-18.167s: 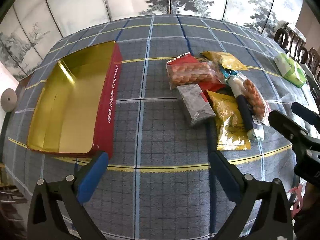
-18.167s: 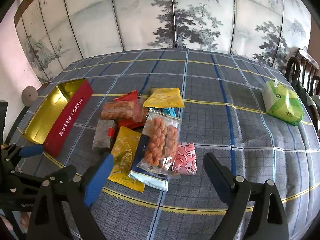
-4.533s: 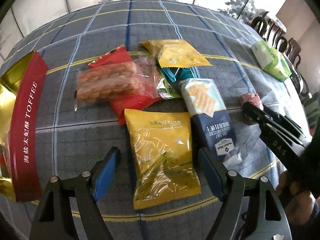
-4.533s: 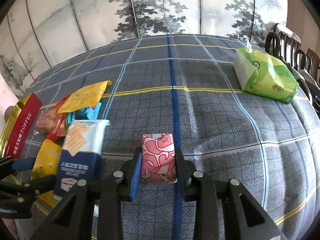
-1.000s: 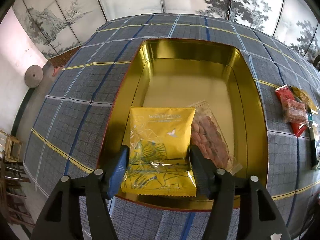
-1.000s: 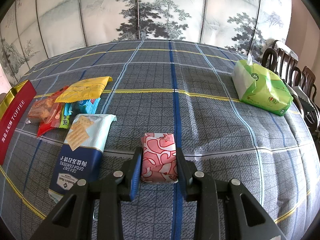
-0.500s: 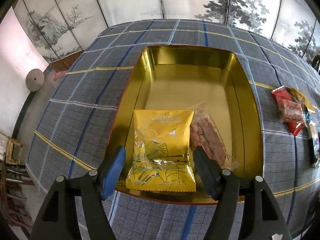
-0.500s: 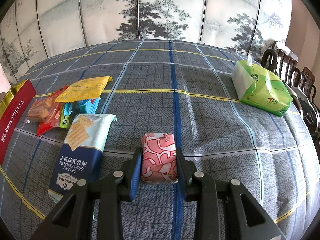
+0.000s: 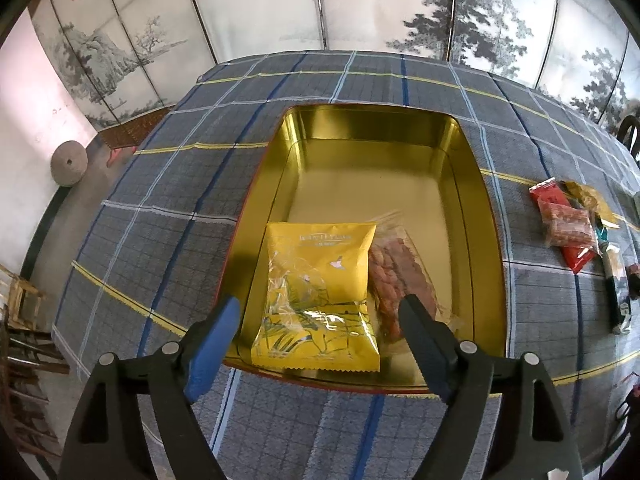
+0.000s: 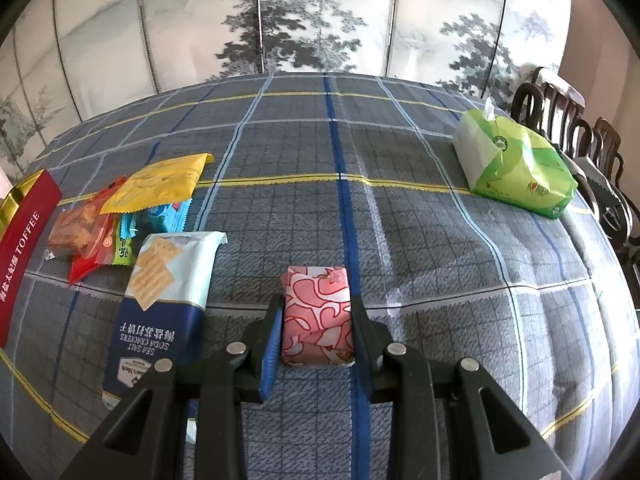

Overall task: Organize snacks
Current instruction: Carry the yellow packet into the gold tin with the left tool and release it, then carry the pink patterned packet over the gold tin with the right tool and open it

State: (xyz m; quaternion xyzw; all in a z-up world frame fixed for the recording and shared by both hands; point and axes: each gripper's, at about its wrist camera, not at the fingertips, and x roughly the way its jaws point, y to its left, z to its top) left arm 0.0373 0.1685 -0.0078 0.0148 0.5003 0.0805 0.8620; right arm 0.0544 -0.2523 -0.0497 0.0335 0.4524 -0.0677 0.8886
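A gold tin with a red outside (image 9: 472, 184) sits on the plaid tablecloth. Inside it lie a yellow snack bag (image 9: 318, 296) and, to its right, a clear bag of twisted pastries (image 9: 394, 276). My left gripper (image 9: 320, 320) hangs over the tin's near edge, its jaws opening; the yellow bag lies between them, free of the pads. In the right wrist view my right gripper (image 10: 316, 320) is shut on a pink patterned packet (image 10: 316, 312). A blue soda cracker pack (image 10: 164, 296) lies to its left, with the tin's red side (image 10: 20, 248) beyond.
A small pile of snacks, a yellow pack (image 10: 160, 184), a red pack (image 10: 92, 236) and a blue one, lies left of the crackers. A green tissue pack (image 10: 516, 168) rests at the far right near dark wooden chairs (image 10: 576, 128). Painted screens stand behind the table.
My left gripper's jaws have spread apart and let go of the yellow bag, which now lies in the tin. The right gripper and pink packet have not moved.
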